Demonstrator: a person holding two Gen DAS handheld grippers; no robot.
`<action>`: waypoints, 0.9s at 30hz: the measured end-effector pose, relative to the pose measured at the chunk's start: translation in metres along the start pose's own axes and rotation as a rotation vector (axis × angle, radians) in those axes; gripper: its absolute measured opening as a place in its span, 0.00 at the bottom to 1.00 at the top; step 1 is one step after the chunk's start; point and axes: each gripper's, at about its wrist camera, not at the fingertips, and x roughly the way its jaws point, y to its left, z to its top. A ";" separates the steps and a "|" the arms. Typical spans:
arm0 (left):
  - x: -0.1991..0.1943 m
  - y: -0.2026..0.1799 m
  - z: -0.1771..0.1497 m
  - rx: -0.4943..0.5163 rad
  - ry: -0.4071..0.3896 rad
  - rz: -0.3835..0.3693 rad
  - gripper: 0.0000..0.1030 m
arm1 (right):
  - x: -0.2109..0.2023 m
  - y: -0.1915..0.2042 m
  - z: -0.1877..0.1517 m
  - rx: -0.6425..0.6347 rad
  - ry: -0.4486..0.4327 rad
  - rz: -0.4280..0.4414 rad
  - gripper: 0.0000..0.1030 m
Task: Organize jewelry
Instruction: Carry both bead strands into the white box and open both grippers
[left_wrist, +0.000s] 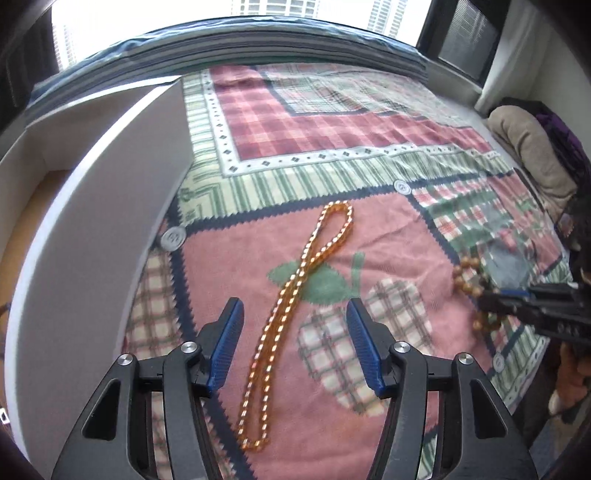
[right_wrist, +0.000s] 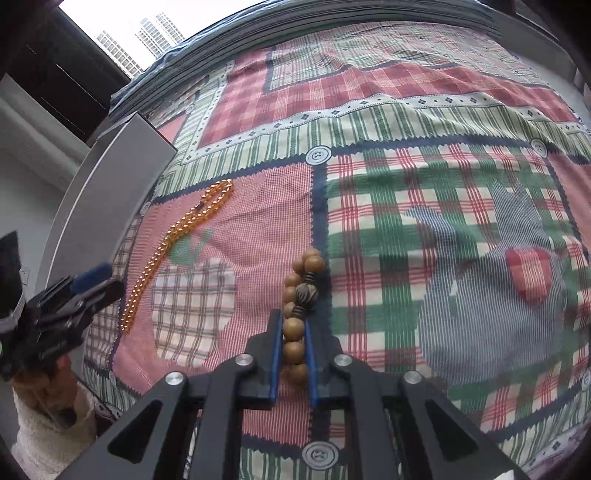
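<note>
The right gripper (right_wrist: 293, 332) has its fingers clamped on the bracelet (right_wrist: 301, 291) of wooden beads, which hangs limp at twelve o'clock from them. The left gripper (left_wrist: 293, 325) stands open over the necklace (left_wrist: 295, 295), a long amber loop lying slack on the quilt (left_wrist: 369, 129), the box (left_wrist: 92, 221) at nine o'clock. Both look light and floppy; pinch the strand across its doubled middle.

Your right gripper (right_wrist: 293, 325) covers the lower beads of the wooden bracelet (right_wrist: 306, 266), so you can't follow its full loop. In the left view that gripper (left_wrist: 491, 299) is blurred and cut by the frame edge. The white box (left_wrist: 92, 206) runs off the left edge.
</note>
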 end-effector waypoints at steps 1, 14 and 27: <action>0.009 -0.004 0.006 0.018 0.007 0.004 0.58 | -0.003 0.000 -0.002 0.004 -0.010 0.011 0.12; -0.001 0.006 0.007 -0.084 0.038 -0.114 0.05 | -0.048 0.006 -0.020 0.019 -0.116 0.096 0.12; -0.184 0.052 -0.011 -0.279 -0.206 -0.199 0.05 | -0.097 0.055 -0.012 -0.122 -0.196 0.139 0.12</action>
